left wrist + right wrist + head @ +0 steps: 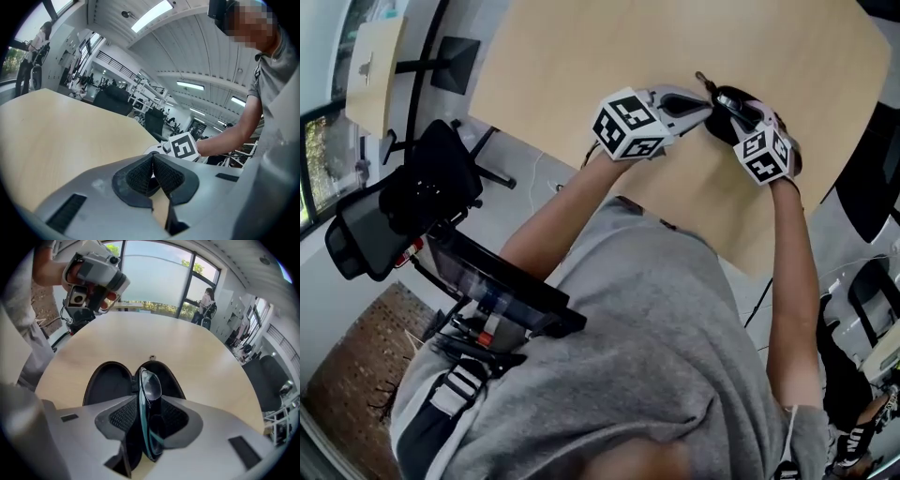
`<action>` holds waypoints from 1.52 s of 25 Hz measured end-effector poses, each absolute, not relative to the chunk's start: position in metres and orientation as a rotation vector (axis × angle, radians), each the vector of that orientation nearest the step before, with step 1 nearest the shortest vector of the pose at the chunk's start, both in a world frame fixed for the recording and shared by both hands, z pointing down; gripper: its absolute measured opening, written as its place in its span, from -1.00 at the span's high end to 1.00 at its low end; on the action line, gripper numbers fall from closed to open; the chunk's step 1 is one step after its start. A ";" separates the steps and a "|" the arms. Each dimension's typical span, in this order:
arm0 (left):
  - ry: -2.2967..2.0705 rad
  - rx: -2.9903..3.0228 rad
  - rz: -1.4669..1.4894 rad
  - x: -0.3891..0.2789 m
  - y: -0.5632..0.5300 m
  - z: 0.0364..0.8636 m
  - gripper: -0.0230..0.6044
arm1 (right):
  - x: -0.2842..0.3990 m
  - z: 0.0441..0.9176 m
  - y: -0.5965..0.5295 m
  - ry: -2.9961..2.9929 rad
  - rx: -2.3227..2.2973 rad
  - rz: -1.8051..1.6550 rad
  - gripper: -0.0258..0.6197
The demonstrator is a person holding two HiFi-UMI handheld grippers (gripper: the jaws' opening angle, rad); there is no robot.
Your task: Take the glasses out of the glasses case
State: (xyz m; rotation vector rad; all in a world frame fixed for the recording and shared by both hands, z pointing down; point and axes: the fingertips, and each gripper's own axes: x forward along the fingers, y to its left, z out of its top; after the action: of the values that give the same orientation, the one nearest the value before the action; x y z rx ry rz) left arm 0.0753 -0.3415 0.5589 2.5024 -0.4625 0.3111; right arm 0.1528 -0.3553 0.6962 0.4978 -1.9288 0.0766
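Two jaws of the right gripper point(150, 411) stand apart, one either side of the folded glasses point(150, 387), not clamping as far as I can see; glasses sit on edge in the open case point(107, 383) on the table point(201, 357); squeeze off-centre and a lens gets pinched, or the unheld case lifts too; left gripper point(153, 173) is closed, empty

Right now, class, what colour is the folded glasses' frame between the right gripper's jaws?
Teal frame, best in right gripper view.
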 end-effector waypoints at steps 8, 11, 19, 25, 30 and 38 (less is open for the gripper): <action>-0.490 2.515 0.289 0.060 -0.337 0.547 0.91 | 0.149 0.692 -0.347 -1.891 0.508 0.147 0.59; -0.499 2.526 0.281 0.057 -0.335 0.541 0.91 | 0.147 0.680 -0.344 -1.909 0.531 0.148 0.60; -0.512 2.567 0.260 0.048 -0.323 0.521 0.91 | 0.143 0.640 -0.332 -1.955 0.608 0.133 0.60; -0.518 2.606 0.244 0.040 -0.316 0.505 0.91 | 0.141 0.599 -0.327 -1.985 0.680 0.096 0.60; -0.524 2.636 0.229 0.029 -0.310 0.489 0.91 | 0.141 0.561 -0.321 -2.010 0.755 0.074 0.60; -0.519 2.671 0.201 0.020 -0.305 0.473 0.91 | 0.156 0.520 -0.313 -2.018 0.860 0.048 0.60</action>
State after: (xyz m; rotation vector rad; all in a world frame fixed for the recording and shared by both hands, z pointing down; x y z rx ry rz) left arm 0.0196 -0.3054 0.4732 2.6713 -0.5187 0.2009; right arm 0.1563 -0.3131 0.5203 0.8600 -2.0178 0.0478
